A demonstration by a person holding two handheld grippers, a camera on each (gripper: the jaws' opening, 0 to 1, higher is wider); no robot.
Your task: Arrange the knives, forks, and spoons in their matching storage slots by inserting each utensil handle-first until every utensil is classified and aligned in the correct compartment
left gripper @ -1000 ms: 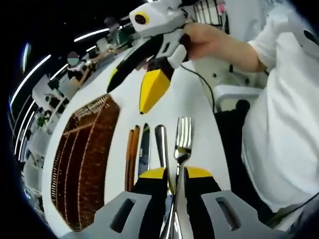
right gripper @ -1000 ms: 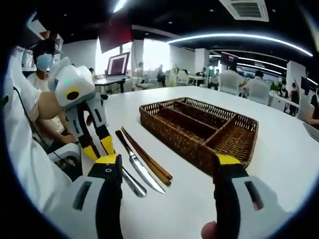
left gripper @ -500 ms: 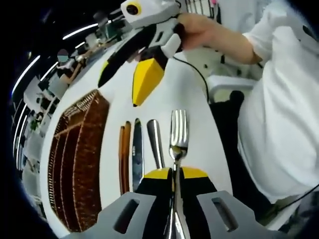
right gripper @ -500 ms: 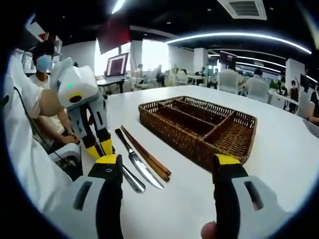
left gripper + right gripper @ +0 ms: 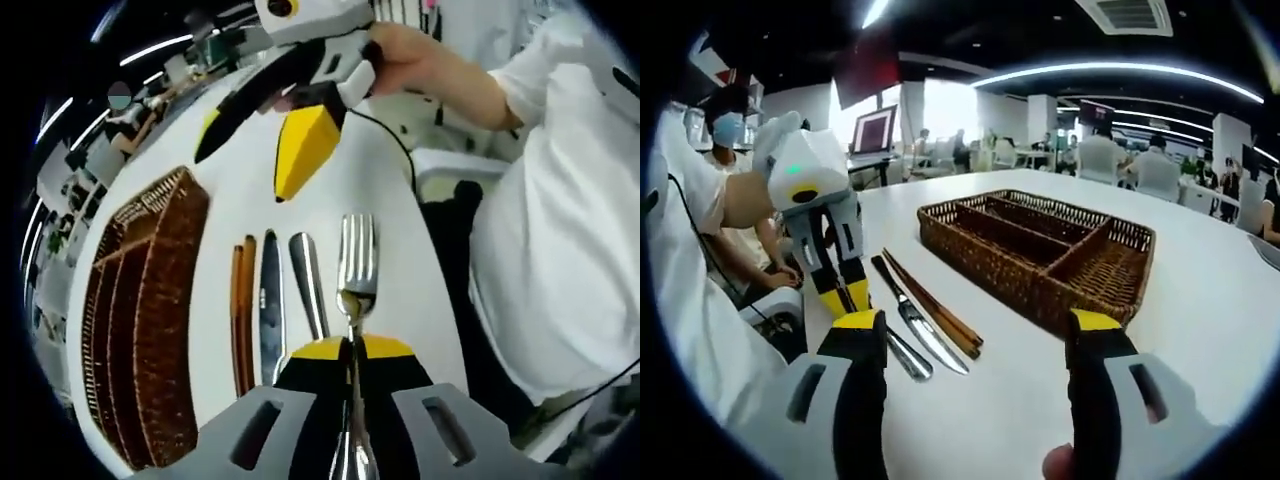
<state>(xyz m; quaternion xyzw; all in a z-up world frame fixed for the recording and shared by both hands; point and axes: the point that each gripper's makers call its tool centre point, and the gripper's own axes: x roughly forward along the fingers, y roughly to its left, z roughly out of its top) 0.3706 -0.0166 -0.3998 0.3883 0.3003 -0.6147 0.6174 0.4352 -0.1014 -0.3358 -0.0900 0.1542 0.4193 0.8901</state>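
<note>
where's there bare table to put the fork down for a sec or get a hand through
Bare white table lies on the far side of the wicker tray, and in front of the right claw. There is also a strip between the tray and the chopsticks. It is crowded beside the chopsticks: knife, spoon, and the left claw shut on the fork.
</note>
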